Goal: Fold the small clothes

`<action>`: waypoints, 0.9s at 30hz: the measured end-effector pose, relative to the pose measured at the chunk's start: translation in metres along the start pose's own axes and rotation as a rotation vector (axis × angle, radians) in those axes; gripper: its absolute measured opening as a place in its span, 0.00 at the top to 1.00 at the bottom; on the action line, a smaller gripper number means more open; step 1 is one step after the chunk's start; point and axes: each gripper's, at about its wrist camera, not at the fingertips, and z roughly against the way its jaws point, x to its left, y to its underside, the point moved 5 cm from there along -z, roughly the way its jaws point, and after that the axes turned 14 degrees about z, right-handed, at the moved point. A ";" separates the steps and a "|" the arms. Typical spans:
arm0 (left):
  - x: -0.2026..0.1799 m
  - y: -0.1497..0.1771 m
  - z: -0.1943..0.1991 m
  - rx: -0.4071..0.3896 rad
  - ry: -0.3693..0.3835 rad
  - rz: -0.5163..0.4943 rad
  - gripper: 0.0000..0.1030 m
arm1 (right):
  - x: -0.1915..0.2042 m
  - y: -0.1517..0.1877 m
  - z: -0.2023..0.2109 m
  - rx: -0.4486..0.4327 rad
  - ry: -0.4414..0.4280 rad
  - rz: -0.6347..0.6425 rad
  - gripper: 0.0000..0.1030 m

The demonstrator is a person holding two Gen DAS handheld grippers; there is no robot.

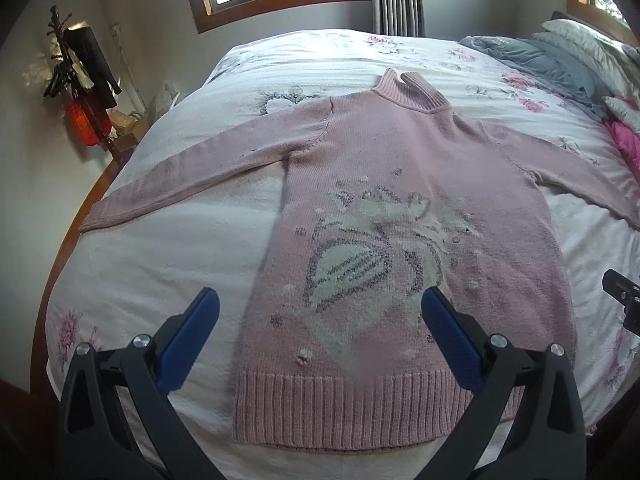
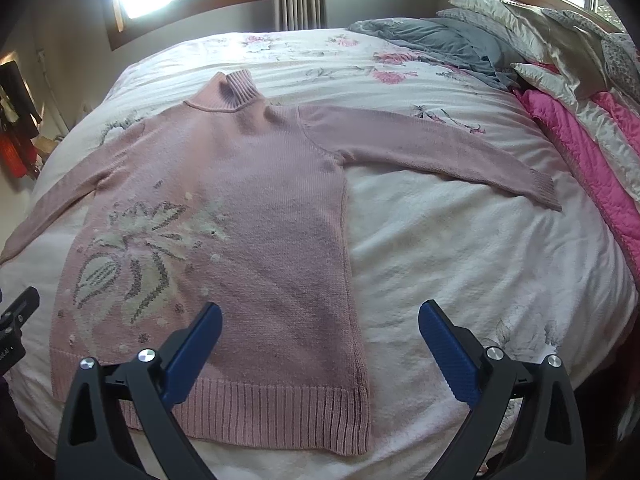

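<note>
A pink knitted turtleneck sweater [image 1: 400, 168] [image 2: 248, 184] with a pale flower pattern lies flat, front up, on the floral bedspread [image 1: 168, 248] [image 2: 460, 248]. Both sleeves are spread out to the sides, and the ribbed hem is nearest me. My left gripper [image 1: 320, 308] hovers open above the hem's left half, nothing between its blue fingers [image 1: 188, 340]. Above the sweater's lower right corner my right gripper [image 2: 320, 316] is open too, and holds nothing. Part of the right gripper's black body [image 1: 624, 296] shows at the edge of the left wrist view.
Grey bedding [image 2: 440, 44] and pillows [image 2: 532, 20] are piled at the bed's far right, with a pink quilt [image 2: 580, 140] along the right side. A coat stand [image 1: 80, 80] with hanging items stands left of the bed. The wooden bed frame [image 1: 72, 220] edges the left side.
</note>
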 end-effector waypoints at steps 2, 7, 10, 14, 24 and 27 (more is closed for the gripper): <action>0.001 0.001 -0.001 0.003 -0.001 0.002 0.03 | 0.000 0.001 -0.001 0.002 -0.002 0.000 0.04; 0.001 0.001 -0.002 0.008 -0.007 0.002 0.03 | 0.001 0.001 -0.002 0.003 -0.004 -0.001 0.04; 0.001 0.001 -0.003 0.007 -0.010 0.000 0.03 | 0.001 0.001 -0.003 0.005 -0.003 0.002 0.04; 0.001 0.001 -0.004 0.006 -0.012 -0.001 0.03 | 0.001 0.002 -0.004 0.008 -0.003 0.002 0.04; 0.000 0.002 -0.006 0.006 -0.023 -0.005 0.03 | -0.001 0.004 -0.008 0.014 -0.004 0.000 0.04; 0.000 0.002 -0.006 0.006 -0.023 -0.005 0.03 | -0.001 0.004 -0.008 0.012 -0.005 0.000 0.04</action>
